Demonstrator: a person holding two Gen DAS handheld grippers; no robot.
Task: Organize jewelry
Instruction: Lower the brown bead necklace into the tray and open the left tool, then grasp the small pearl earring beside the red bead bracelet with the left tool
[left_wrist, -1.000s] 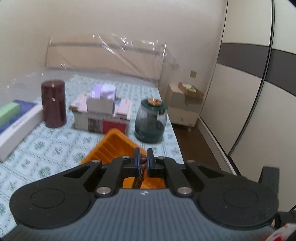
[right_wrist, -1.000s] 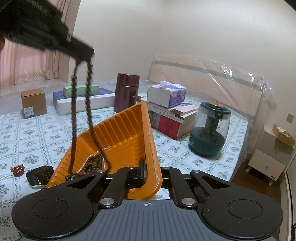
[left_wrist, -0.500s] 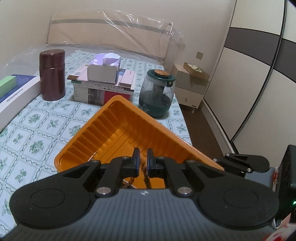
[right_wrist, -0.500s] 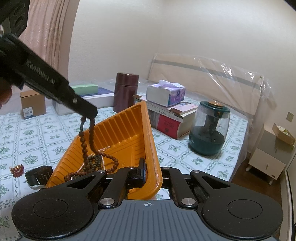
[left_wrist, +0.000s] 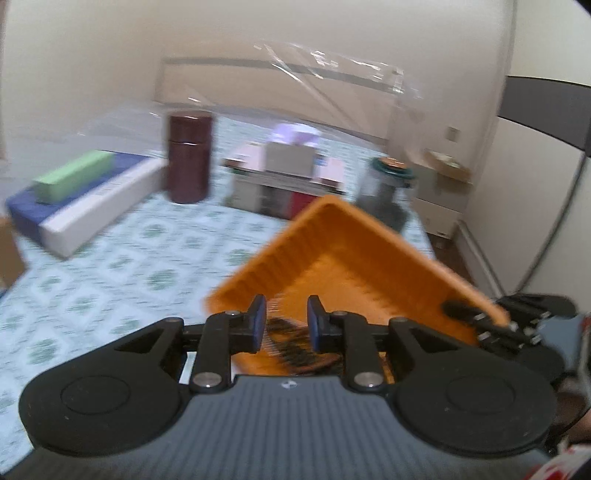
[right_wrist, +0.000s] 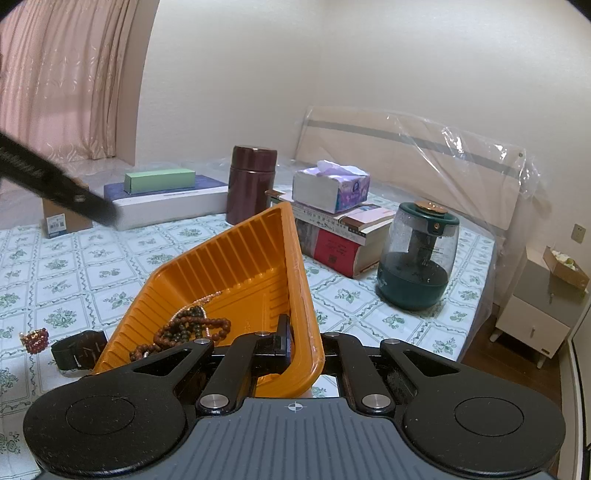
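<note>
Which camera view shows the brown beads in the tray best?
The right wrist view: the brown beads lie sharp and unobstructed in the orange tray. The left wrist view shows only a dark blur between open fingers.

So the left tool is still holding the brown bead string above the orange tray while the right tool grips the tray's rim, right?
Not quite. The left tool is open and empty; the right wrist view shows the brown bead string lying inside the orange tray. The right tool does grip the tray's rim.

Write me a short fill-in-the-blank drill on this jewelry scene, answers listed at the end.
1. The brown bead strand lies inside the ____ tray.
2. The right gripper has its jaws shut on the tray's ____.
3. The left gripper has its jaws ____, holding nothing.
4. The tissue box sits on a stack of ____.

Answers: orange; rim; open; books
</note>
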